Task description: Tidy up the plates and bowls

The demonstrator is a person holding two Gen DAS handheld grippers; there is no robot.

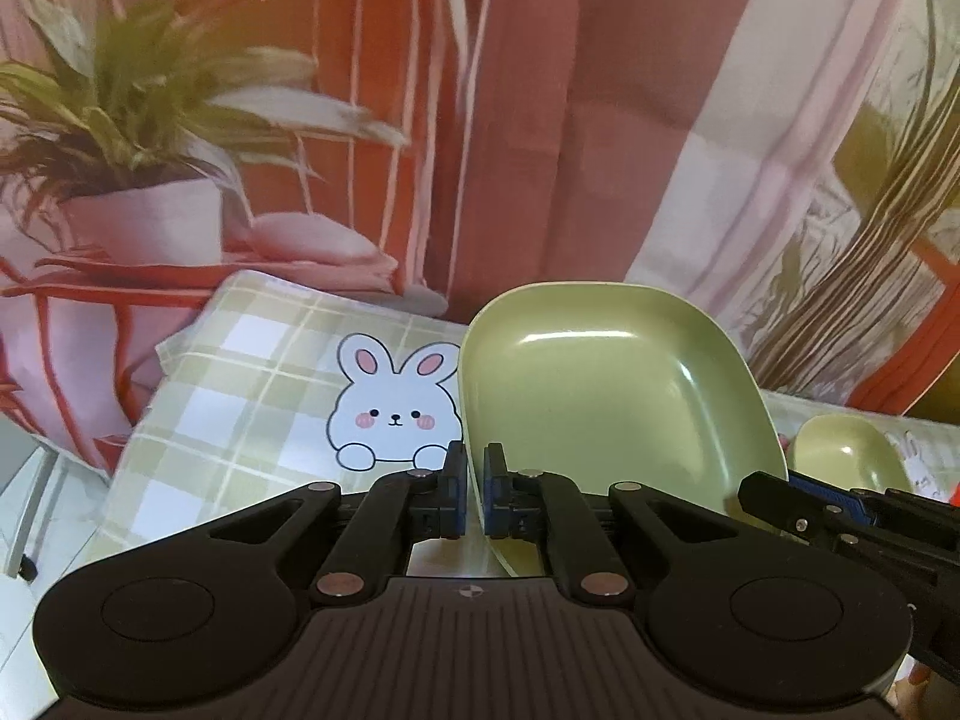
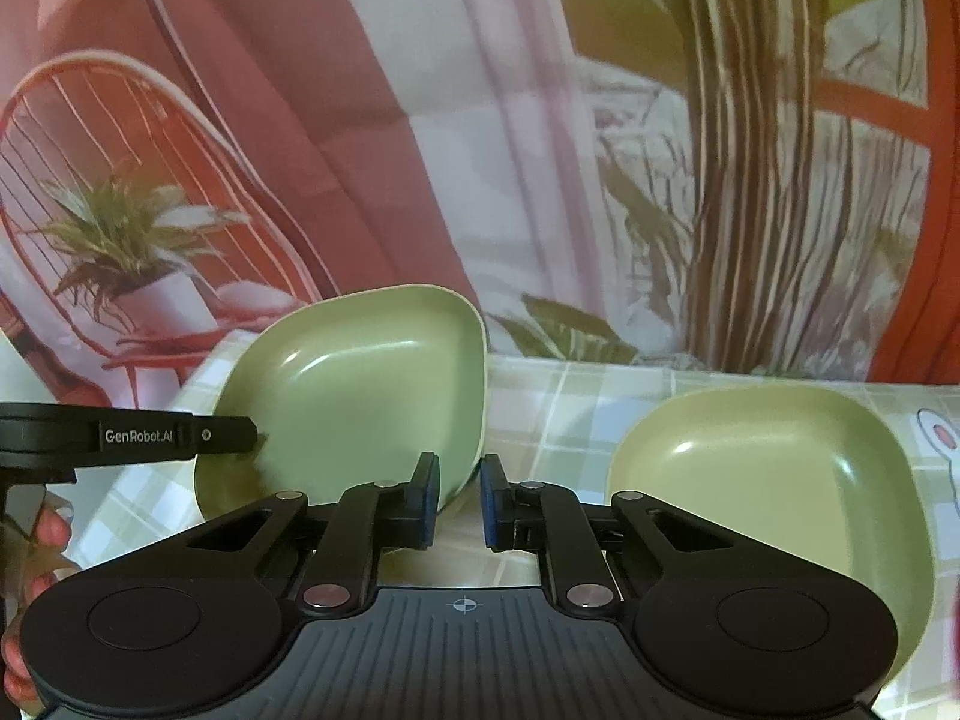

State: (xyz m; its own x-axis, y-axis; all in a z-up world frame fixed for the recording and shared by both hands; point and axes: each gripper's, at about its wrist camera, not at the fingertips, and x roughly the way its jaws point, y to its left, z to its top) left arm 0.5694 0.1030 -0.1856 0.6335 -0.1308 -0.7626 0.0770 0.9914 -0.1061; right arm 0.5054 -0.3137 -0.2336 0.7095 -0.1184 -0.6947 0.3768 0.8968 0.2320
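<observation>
**Both grippers pinch one tilted green plate**

Left gripper (image 1: 475, 492) angles downward, its blue pads clamped on the near rim of the green plate (image 1: 606, 384), which is tipped up on edge over the checked tablecloth (image 1: 240, 372). Right gripper (image 2: 459, 498) angles down too, pinching the same plate's opposite rim. A second green plate (image 2: 774, 480) lies flat just to the right, apart; open cloth sits beyond.

Printed backdrop (image 1: 540, 120) of red chair, potted plant, pink curtains behind checked tablecloth (image 1: 240, 372).

Two green plates (image 2: 372, 384) (image 2: 774, 504), two tools (image 1: 475, 495) (image 2: 459, 495), one checked tablecloth (image 1: 240, 372)
</observation>
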